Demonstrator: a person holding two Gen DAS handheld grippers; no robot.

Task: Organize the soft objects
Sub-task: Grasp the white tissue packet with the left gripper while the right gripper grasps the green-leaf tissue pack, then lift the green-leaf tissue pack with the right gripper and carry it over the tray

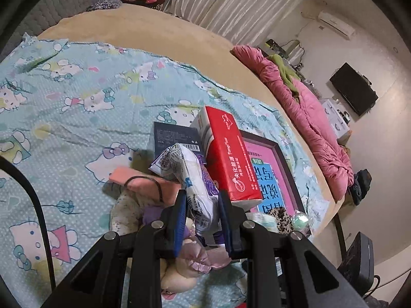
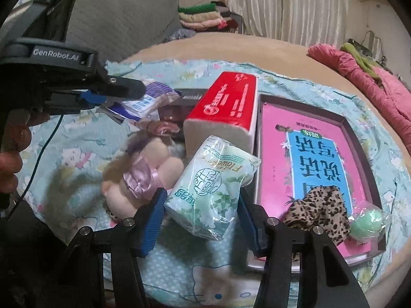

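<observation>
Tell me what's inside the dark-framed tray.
In the tray: a pink and blue book, with a leopard-print cloth and a wrapped green ball on it. Whatever lies under the book is covered.

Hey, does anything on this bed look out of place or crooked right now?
Yes. The red tissue pack sits tilted, propped on the dark rim of the tray rather than lying flat. A plush doll lies toppled on the cartoon-print sheet. Nothing looks spilled or torn.
</observation>
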